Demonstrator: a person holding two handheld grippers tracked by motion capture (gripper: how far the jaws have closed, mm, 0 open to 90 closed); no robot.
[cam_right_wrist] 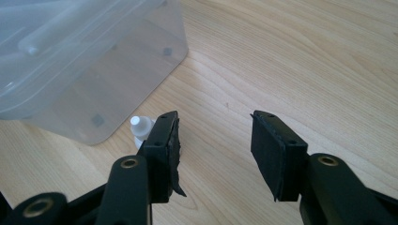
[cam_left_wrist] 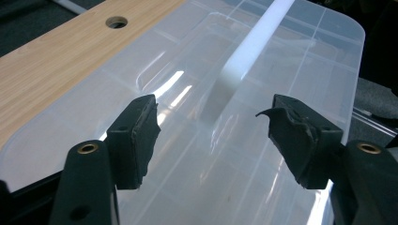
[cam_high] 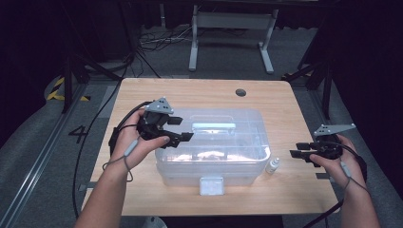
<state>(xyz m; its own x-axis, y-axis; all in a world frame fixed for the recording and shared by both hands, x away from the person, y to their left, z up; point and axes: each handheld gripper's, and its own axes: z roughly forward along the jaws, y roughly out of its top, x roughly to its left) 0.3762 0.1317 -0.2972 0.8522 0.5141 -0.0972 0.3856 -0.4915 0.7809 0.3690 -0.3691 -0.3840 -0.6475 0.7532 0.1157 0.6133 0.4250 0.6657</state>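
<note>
Wooden counter (cam_high: 142, 95) observed from the high view, bearing a clear plastic lidded box (cam_high: 209, 147) at centre, with a pale handle (cam_high: 213, 126) along the lid and a white front latch (cam_high: 211, 185) facing the person. Small white dropper bottle (cam_high: 273, 165) noted upright on the counter, just beside the box's right front corner, not touching any jaw. Round cable hole (cam_high: 241, 92) recorded near the far edge of the counter. Left hand-held gripper (cam_high: 182, 130) found over the left part of the lid, jaws spread wide and holding nothing; in the left gripper view, left hand-held gripper (cam_left_wrist: 213, 126) seen with both black pads apart above the translucent lid (cam_left_wrist: 291, 61), the pale handle (cam_left_wrist: 251, 47) running away between them, contact with the lid not determinable. Right hand-held gripper (cam_high: 298, 150) found low over bare counter to the right of the box, jaws wide and empty, pointed toward the bottle; in the right gripper view, right hand-held gripper (cam_right_wrist: 215, 140) seen open over the wood grain, bottle (cam_right_wrist: 141, 129) partly hidden behind its left jaw, box corner (cam_right_wrist: 94, 70) beyond. Grey floor with black cables and a table frame noted past the counter.
</note>
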